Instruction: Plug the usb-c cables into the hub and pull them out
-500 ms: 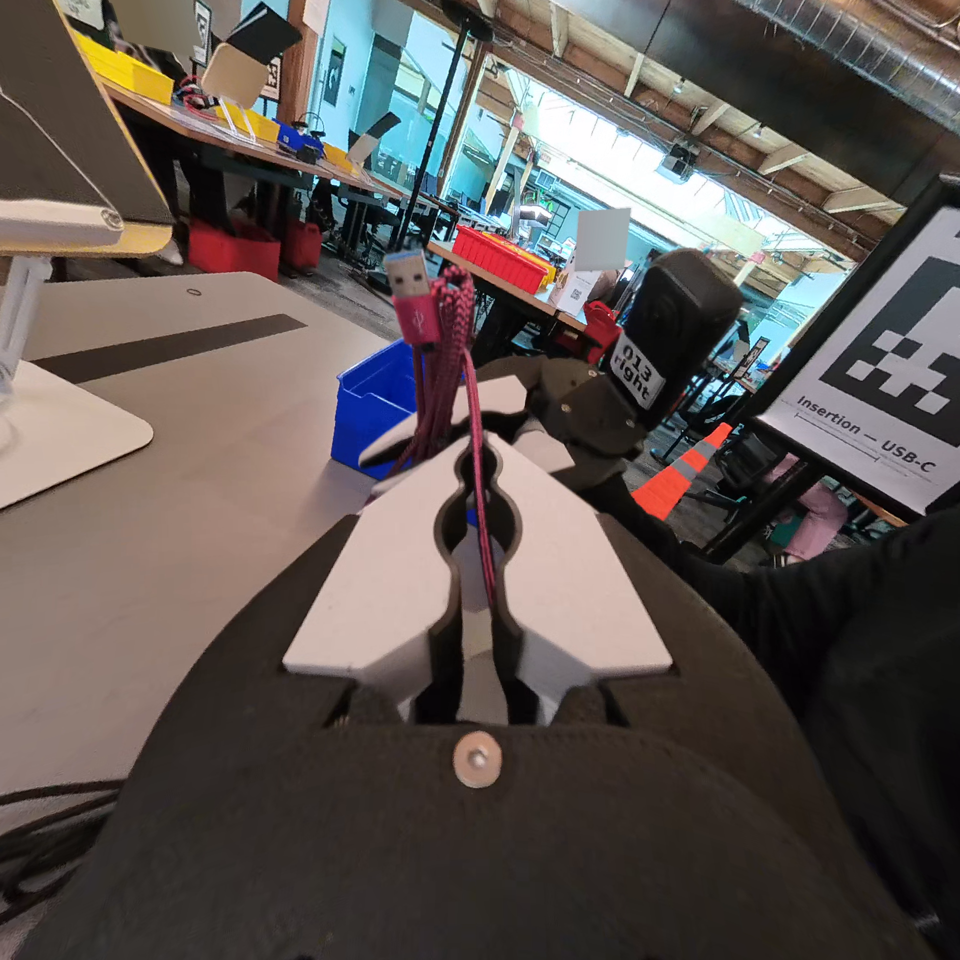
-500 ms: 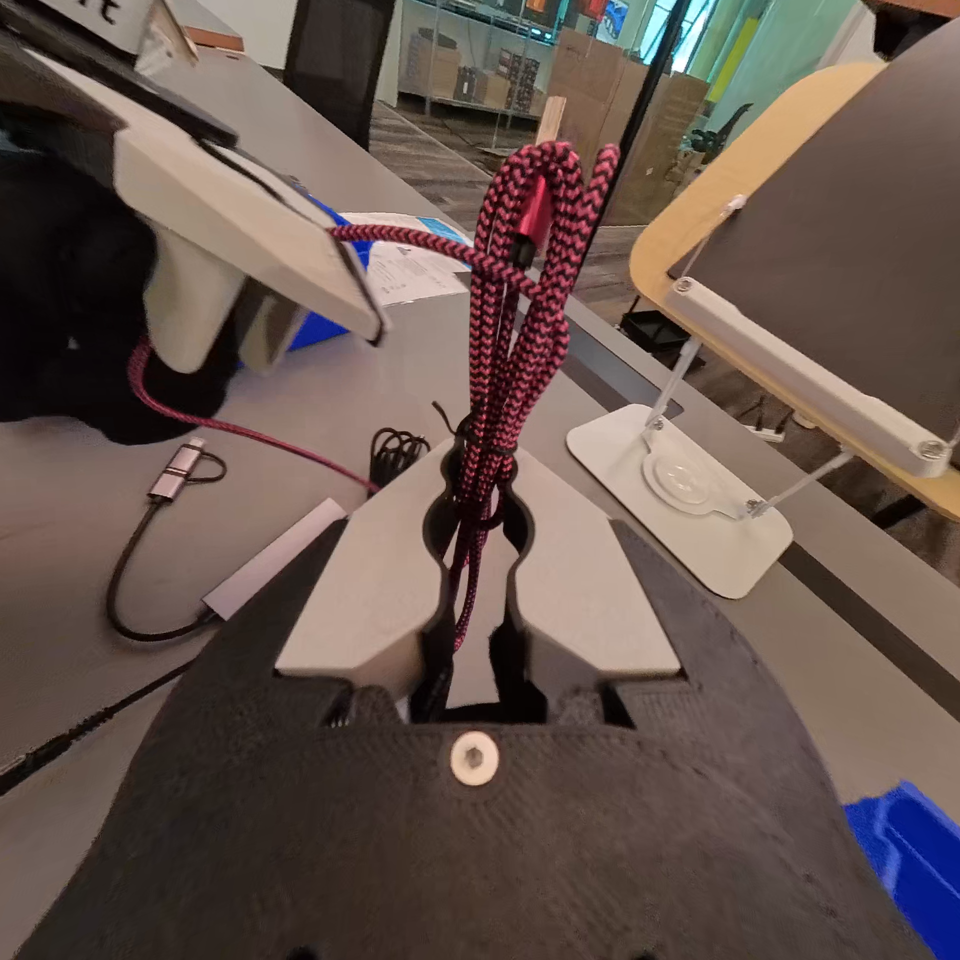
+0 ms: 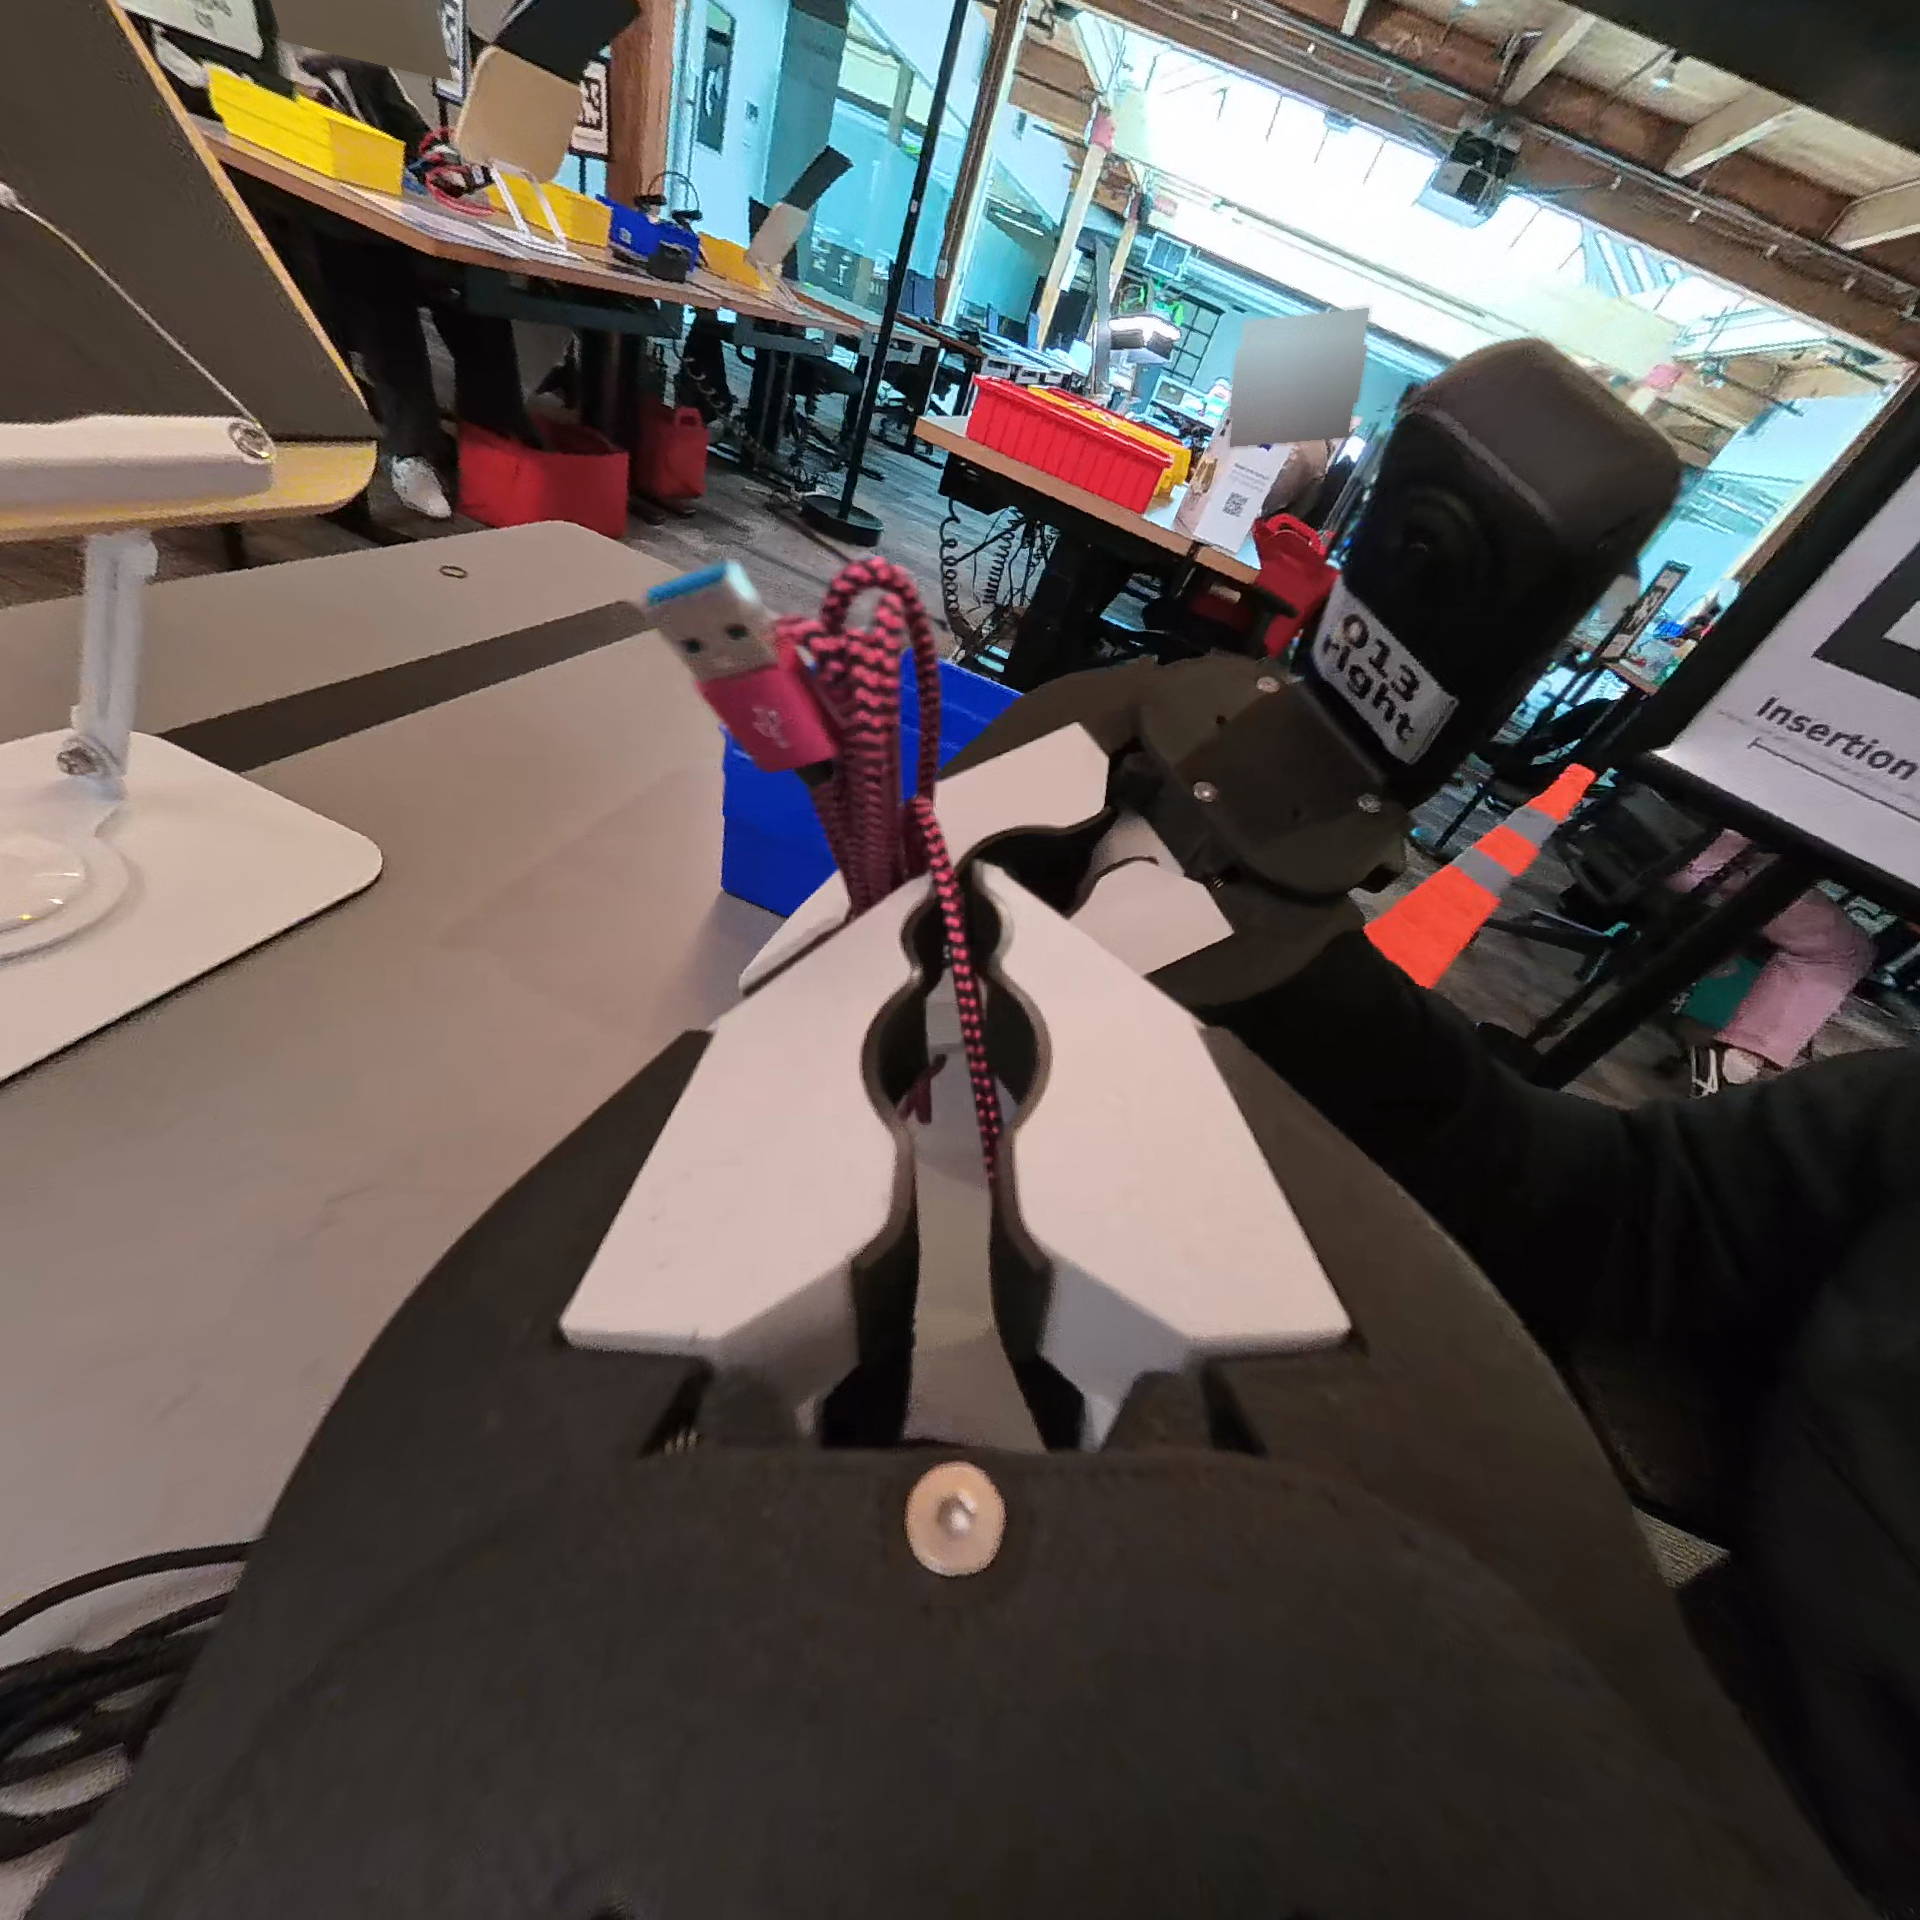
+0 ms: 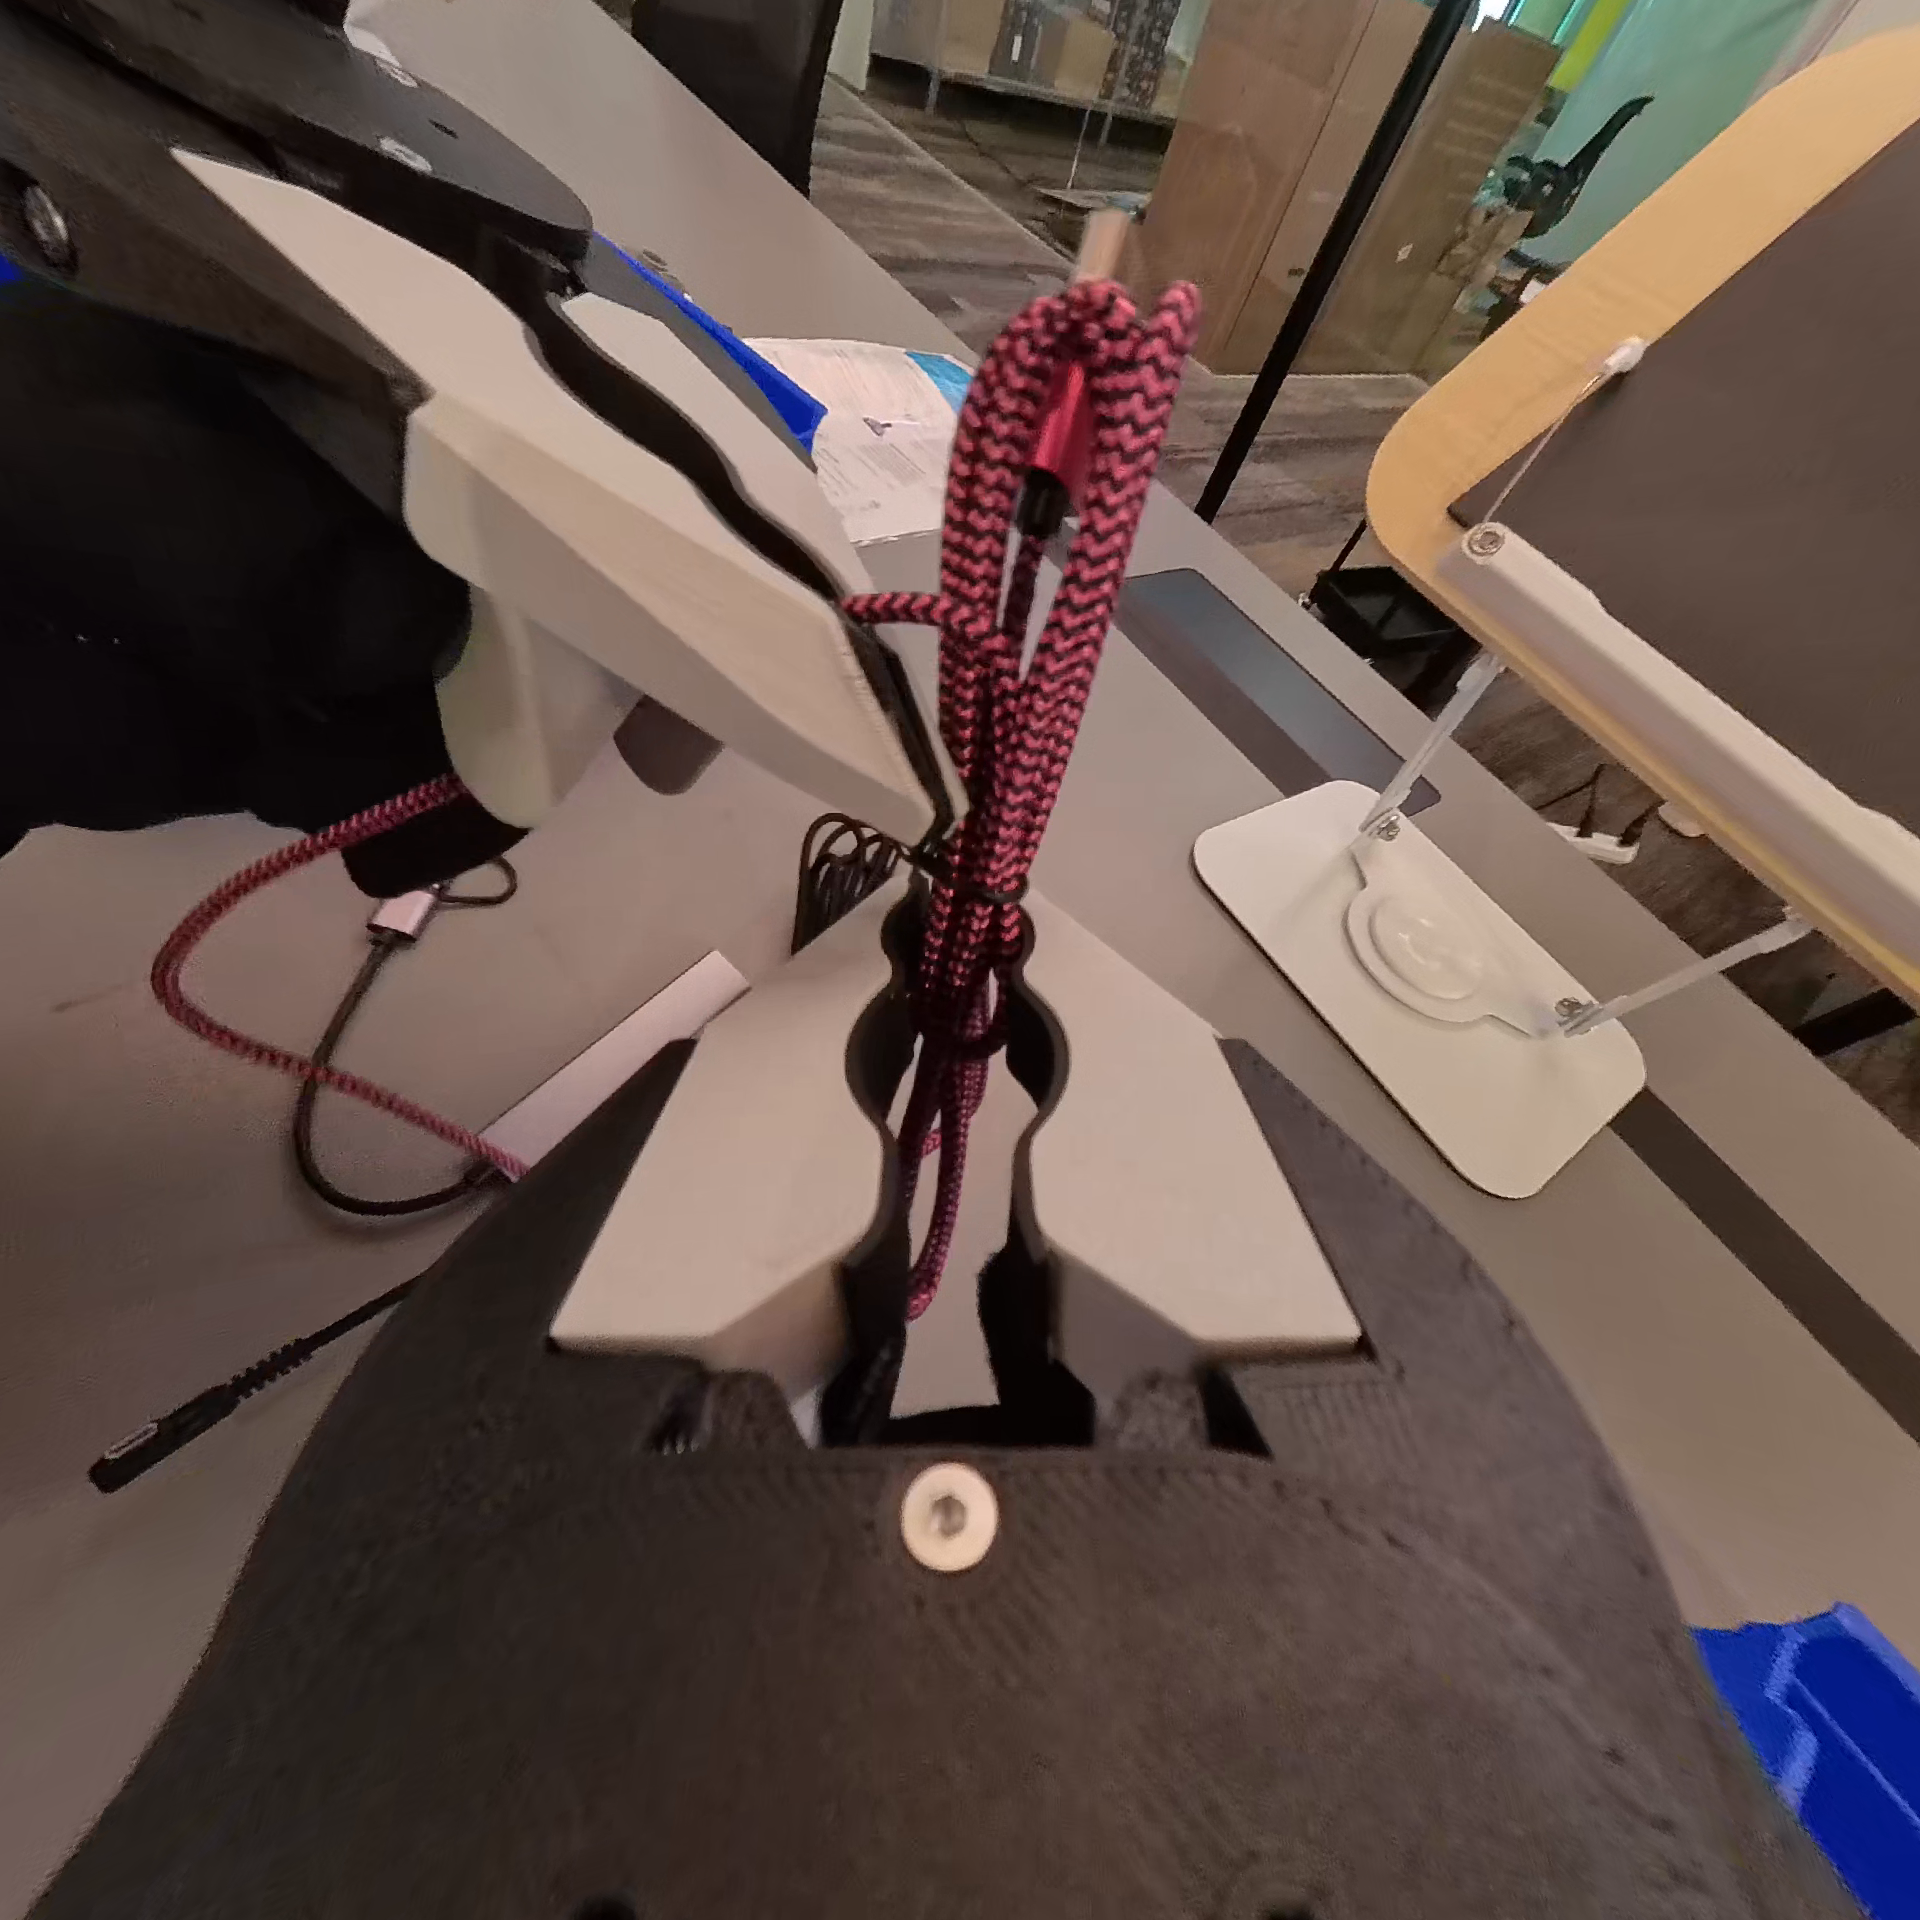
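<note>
A pink-and-black braided cable (image 4: 1039,623) is folded into a tied bundle. My right gripper (image 4: 961,909) is shut on the bundle's lower part and holds it upright above the table. A red plug (image 4: 1055,436) sits inside the loops. My left gripper (image 3: 951,878) is shut on one loose strand of the same cable. It comes in from the upper left in the right wrist view (image 4: 925,800), just beside the bundle. The pink USB-A plug (image 3: 727,665) sticks out tilted left. The right gripper's fingers (image 3: 1039,774) lie just behind my left fingertips. A small grey adapter (image 4: 400,914) on a black cord lies on the table.
A white stand base (image 4: 1455,987) with a tilted board stands on the grey table; it also shows in the left wrist view (image 3: 156,883). A blue bin (image 3: 779,821) sits behind the grippers. A black cable end (image 4: 135,1465) and a white flat strip (image 4: 623,1049) lie on the table. A sign board (image 3: 1849,623) stands at the right. Left tips to right tips: about 5 cm. The small grey adapter (image 4: 400,914) is about 25 cm from my right fingertips.
My left gripper has moved closer to the bundle, so the strand between the grippers is shorter. The USB-A plug has tipped from upright to leaning left.
</note>
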Motion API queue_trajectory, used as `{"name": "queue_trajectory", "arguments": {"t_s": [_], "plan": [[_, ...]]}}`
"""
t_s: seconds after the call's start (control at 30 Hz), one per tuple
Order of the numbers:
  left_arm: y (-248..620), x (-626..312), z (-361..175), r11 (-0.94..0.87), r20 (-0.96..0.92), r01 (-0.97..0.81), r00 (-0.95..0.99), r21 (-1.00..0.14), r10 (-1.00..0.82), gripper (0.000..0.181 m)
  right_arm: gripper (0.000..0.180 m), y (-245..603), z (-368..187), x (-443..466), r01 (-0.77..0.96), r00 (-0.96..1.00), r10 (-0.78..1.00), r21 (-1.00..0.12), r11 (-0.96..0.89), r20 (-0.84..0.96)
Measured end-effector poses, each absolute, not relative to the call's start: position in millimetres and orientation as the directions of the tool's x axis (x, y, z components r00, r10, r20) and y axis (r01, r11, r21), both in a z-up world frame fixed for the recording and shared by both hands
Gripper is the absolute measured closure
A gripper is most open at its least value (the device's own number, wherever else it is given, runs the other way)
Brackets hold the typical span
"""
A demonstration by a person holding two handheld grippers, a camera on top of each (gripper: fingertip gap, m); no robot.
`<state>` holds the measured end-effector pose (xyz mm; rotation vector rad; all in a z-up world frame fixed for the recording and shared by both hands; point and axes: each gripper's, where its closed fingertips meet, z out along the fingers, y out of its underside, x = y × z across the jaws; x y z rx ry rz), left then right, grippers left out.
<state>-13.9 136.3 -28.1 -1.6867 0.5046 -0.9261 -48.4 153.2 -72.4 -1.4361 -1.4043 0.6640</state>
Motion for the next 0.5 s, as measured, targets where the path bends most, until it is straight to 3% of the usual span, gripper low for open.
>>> {"name": "queue_trajectory", "arguments": {"t_s": [0.13, 0.17, 0.3, 0.43, 0.5], "plan": [[139.8, -25.6, -34.9, -0.322, 0.291, 0.082, 0.671, -0.943, -0.682, 0.178, 0.171, 158.9, -75.8, -44.0, 0.473, 0.211, 0.937, -0.868, 0.150, 0.277], [144.0, -32.6, -38.6, -0.311, 0.242, 0.044, 0.733, -0.949, -0.636, 0.159, 0.172, 160.6, -77.7, -42.6, 0.488, 0.218, 0.935, -0.861, 0.143, 0.279], [143.4, -46.5, -29.5, -0.181, -0.001, -0.113, 0.851, -0.977, -0.526, 0.150, 0.172, 161.8, -84.2, -41.2, 0.527, 0.219, 0.935, -0.840, 0.129, 0.280], [152.4, -55.0, -30.8, -0.160, -0.293, -0.374, 0.877, -0.914, -0.381, 0.114, 0.172, 158.1, -87.6, -43.6, 0.553, 0.213, 0.934, -0.823, 0.127, 0.287], [156.7, -56.6, -36.2, -0.171, -0.385, -0.460, 0.857, -0.871, -0.342, 0.105, 0.172, 157.7, -87.7, -44.8, 0.562, 0.219, 0.931, -0.817, 0.125, 0.293]]}}
